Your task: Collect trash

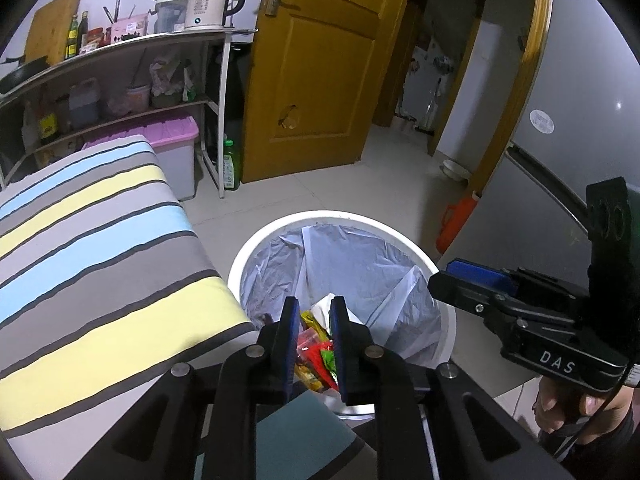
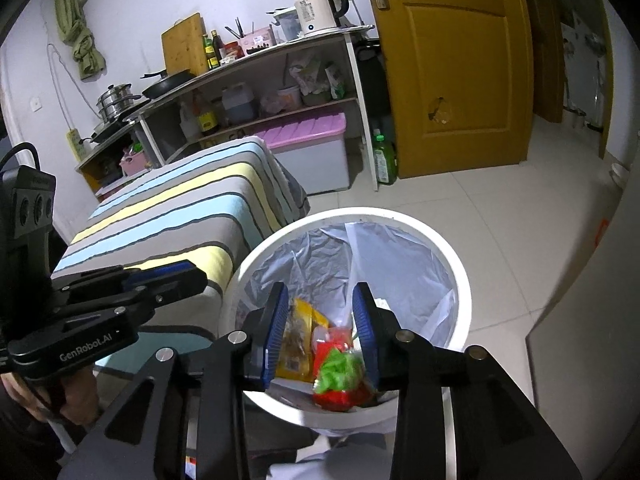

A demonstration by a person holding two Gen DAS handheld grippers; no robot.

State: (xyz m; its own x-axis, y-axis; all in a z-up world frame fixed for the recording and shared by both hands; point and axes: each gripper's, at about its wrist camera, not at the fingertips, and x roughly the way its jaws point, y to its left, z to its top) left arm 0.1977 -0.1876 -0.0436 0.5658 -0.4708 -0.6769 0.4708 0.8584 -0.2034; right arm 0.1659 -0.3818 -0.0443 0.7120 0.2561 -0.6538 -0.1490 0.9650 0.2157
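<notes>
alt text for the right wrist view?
The right hand-held gripper hangs open above a white trash bin holding colourful wrappers. The left hand-held gripper is beside a striped cushion.

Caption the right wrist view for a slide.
Right gripper, jaws open and empty, above white lined bin holding wrappers, beside striped cushion.

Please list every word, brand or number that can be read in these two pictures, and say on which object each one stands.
"DAS": on the black body of the right tool, seen from the left wrist.
"GenRobot.AI": on the black body of the left tool, seen from the right wrist.
Kettle label: printed lines, too small to read.
Bottles and snack wrappers in the bin: print too blurred to read.
</notes>
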